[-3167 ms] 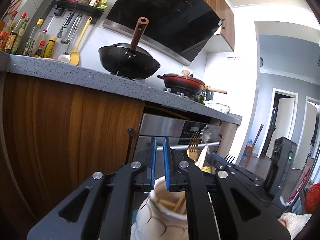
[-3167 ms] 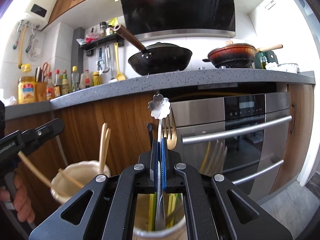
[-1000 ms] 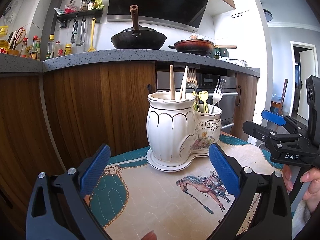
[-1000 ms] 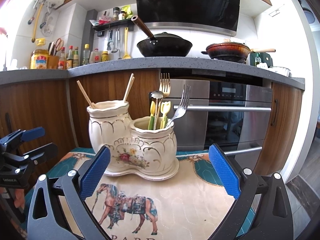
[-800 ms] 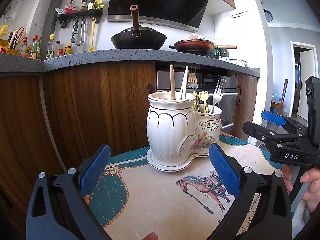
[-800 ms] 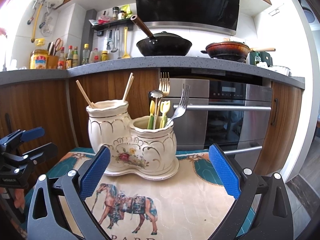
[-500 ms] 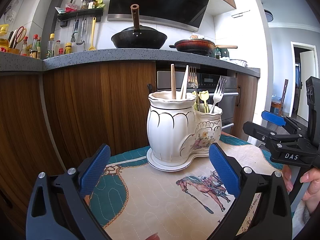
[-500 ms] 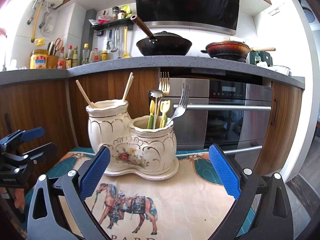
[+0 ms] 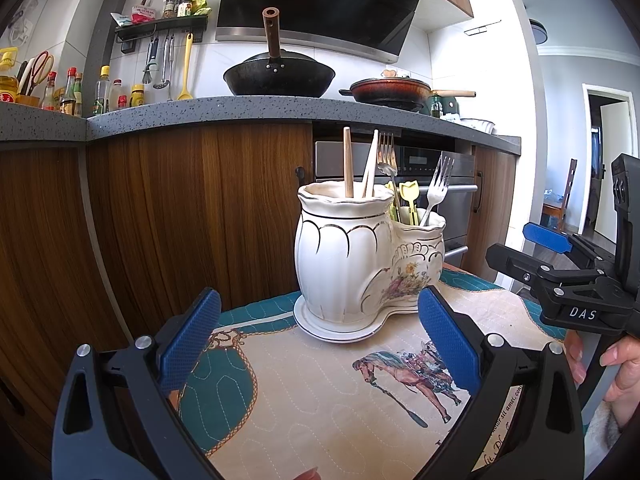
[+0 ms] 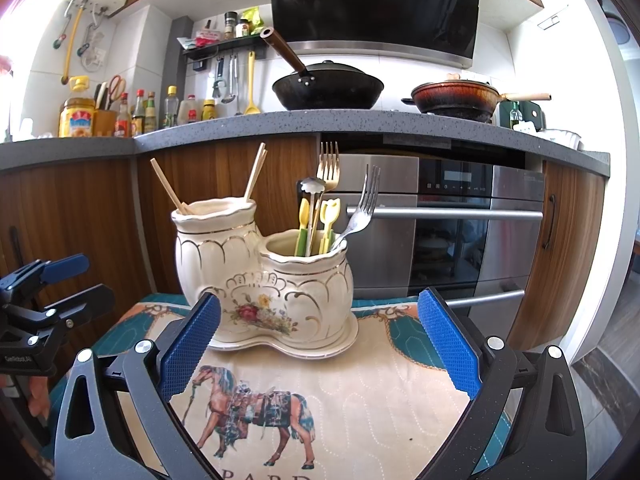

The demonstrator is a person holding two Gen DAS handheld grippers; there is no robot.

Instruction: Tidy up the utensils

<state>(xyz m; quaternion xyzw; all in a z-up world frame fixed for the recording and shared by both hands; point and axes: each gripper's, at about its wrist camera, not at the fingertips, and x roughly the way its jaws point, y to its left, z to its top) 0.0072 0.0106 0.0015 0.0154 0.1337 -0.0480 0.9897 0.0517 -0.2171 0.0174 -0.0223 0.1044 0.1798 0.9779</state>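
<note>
A white ceramic double utensil holder [image 9: 352,256] [image 10: 276,280] stands on a quilted mat with a horse picture [image 9: 328,396] [image 10: 352,400]. Its taller pot holds wooden chopsticks [image 9: 348,168] [image 10: 254,172]. Its lower pot holds a gold fork [image 10: 329,164], a silver fork [image 9: 436,190] [image 10: 362,208], a flower-topped spoon [image 10: 314,188] and yellow-green picks [image 10: 329,216]. My left gripper [image 9: 320,340] is open and empty, short of the holder. My right gripper [image 10: 318,344] is open and empty, also short of it. Each gripper shows at the other view's edge.
Behind the mat are wooden cabinet fronts [image 9: 180,220] and a steel oven [image 10: 460,232]. The grey counter [image 10: 280,122] above carries a black wok [image 10: 328,88], a red pan [image 10: 456,98] and bottles [image 10: 132,114]. The mat's edges drop off near the cabinets.
3.2 s ago both grippers were shut close over the holder, the right one on the spoon. Now both are open, empty and pulled back. Nothing has moved over the last second.
</note>
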